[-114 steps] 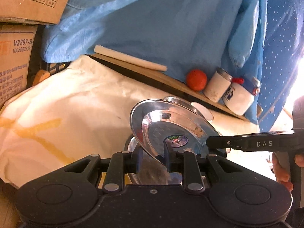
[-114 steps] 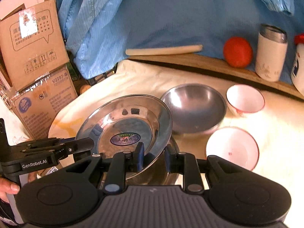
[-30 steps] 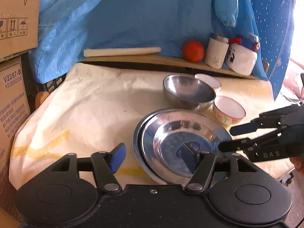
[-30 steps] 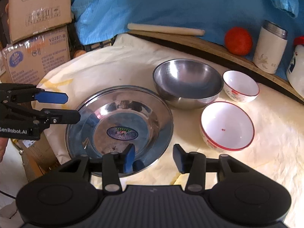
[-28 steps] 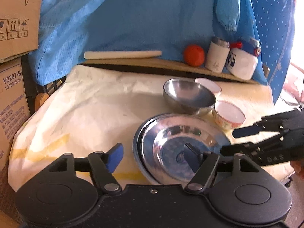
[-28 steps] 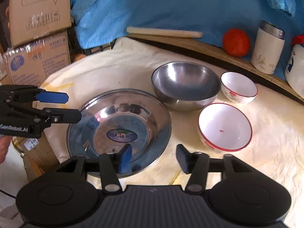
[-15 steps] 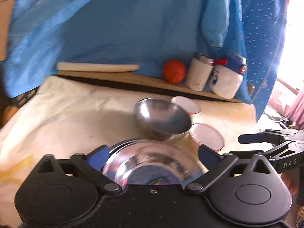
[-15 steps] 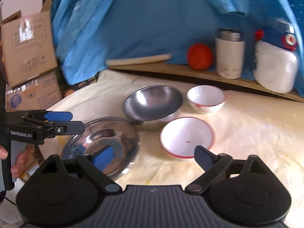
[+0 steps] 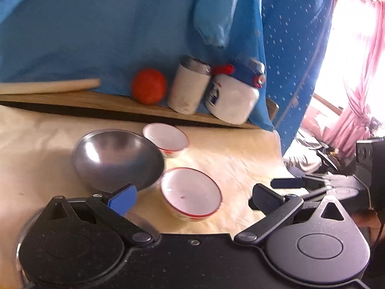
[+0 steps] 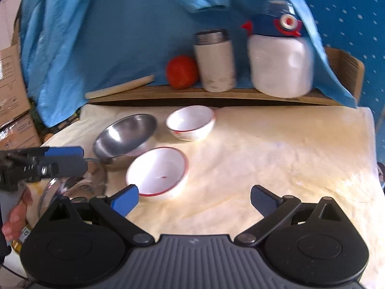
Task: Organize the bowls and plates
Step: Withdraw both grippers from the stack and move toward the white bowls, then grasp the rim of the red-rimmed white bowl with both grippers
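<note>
My left gripper [image 9: 193, 198] is open, and the larger red-rimmed white bowl [image 9: 191, 192] sits just beyond its tips, untouched. A steel bowl [image 9: 118, 159] stands to the left of it and a smaller white bowl [image 9: 166, 138] behind. My right gripper [image 10: 195, 200] is open over bare cloth, with the larger white bowl [image 10: 157, 171] ahead to its left. The steel bowl [image 10: 125, 137] and the small bowl [image 10: 190, 121] lie farther back. The stacked steel plates [image 10: 72, 185] rest at the lower left, partly hidden by the left gripper [image 10: 72, 160]. The right gripper [image 9: 276, 191] shows at the right edge.
A wooden ledge [image 10: 216, 95] at the back carries a rolling pin [image 10: 120, 88], an orange ball [image 10: 181, 72], a white canister [image 10: 215, 60] and a blue-lidded white jar [image 10: 280, 65]. Blue cloth hangs behind. Cardboard boxes [image 10: 14, 110] stand left. The cream tablecloth [image 10: 288, 149] ends at the right.
Both grippers let go of the steel plate onto the stack, spread their jaws wide and swung right; the plates slid to the lower left and the white bowls came ahead.
</note>
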`<state>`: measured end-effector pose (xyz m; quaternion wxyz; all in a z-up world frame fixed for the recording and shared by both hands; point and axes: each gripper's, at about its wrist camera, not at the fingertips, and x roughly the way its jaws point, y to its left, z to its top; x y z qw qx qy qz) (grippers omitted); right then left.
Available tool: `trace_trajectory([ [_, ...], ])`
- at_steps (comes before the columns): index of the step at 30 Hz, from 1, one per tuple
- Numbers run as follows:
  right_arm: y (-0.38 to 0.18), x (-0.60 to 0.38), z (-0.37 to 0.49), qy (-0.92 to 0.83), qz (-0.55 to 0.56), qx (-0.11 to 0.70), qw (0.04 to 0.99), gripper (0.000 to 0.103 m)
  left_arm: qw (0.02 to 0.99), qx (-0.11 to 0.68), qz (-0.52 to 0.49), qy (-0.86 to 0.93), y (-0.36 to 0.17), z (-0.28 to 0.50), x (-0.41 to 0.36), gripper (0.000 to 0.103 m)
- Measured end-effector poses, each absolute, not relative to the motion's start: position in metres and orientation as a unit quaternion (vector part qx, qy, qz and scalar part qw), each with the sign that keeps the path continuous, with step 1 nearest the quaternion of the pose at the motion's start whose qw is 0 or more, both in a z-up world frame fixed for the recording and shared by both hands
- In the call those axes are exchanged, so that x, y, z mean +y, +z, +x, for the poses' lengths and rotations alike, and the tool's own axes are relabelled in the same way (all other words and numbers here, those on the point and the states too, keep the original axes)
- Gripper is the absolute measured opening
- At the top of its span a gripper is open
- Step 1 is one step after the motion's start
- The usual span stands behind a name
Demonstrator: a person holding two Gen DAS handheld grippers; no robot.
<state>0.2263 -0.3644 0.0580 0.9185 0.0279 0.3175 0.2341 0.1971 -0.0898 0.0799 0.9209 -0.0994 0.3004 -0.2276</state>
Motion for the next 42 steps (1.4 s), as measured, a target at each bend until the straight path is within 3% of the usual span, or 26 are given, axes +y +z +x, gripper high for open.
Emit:
trace_trajectory([
  [14,0.042,-0.392,0.262,0.235,0.06,0.329,0.913,0.101,0.894,0.377,-0.104,-0.216,0.06,0.231,-0.12,0.102],
  [28,0.038,-0.368,0.296,0.276,0.07,0.34,0.896,0.091,0.887,0.399,-0.138,-0.19,0.047,0.248,-0.118,0.101],
  [33,0.031,-0.359,0.305,0.289,0.079,0.351,0.887,0.085,0.887,0.398,-0.146,-0.184,0.046,0.249,-0.114,0.093],
  [35,0.029,-0.357,0.307,0.292,0.08,0.356,0.884,0.083,0.885,0.4,-0.151,-0.182,0.045,0.249,-0.112,0.083],
  [37,0.028,-0.354,0.308,0.293,0.078,0.361,0.882,0.08,0.882,0.404,-0.158,-0.183,0.043,0.25,-0.111,0.08],
  [42,0.027,-0.351,0.306,0.292,0.07,0.368,0.88,0.072,0.883,0.401,-0.165,-0.179,0.043,0.249,-0.109,0.077],
])
